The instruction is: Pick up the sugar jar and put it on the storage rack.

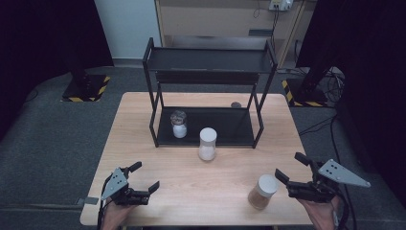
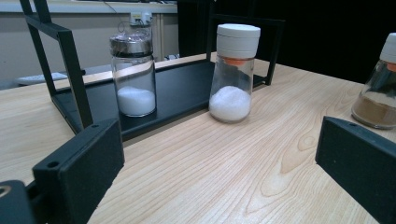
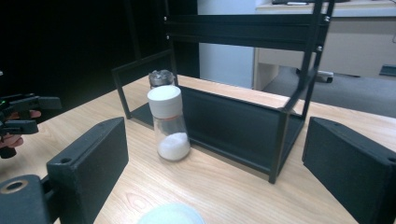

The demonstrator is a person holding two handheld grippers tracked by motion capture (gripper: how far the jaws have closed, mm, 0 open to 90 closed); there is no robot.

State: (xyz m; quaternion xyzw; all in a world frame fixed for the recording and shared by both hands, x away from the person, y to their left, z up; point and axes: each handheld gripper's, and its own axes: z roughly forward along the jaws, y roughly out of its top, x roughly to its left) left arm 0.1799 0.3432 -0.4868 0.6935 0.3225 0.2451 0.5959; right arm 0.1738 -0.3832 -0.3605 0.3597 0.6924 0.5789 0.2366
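Note:
A black two-tier rack (image 1: 209, 60) stands at the back of the wooden table (image 1: 134, 139). On its lower shelf sits a metal-lidded jar (image 1: 179, 124) of white powder. A white-lidded jar (image 1: 207, 143) of white grains stands on the table just before the rack. A jar of brown powder (image 1: 263, 191) is at the front right, close beside my right gripper (image 1: 289, 166), which is open and holds nothing. My left gripper (image 1: 145, 176) is open at the front left. The left gripper view faces the metal-lidded jar (image 2: 134, 74) and the white-lidded jar (image 2: 232, 74).
A small dark round thing (image 1: 236, 104) lies on the table behind the rack. Floor stands with striped bases (image 1: 86, 88) flank the table's far corners. The rack's top shelf is bare. Bare wood lies between the two grippers.

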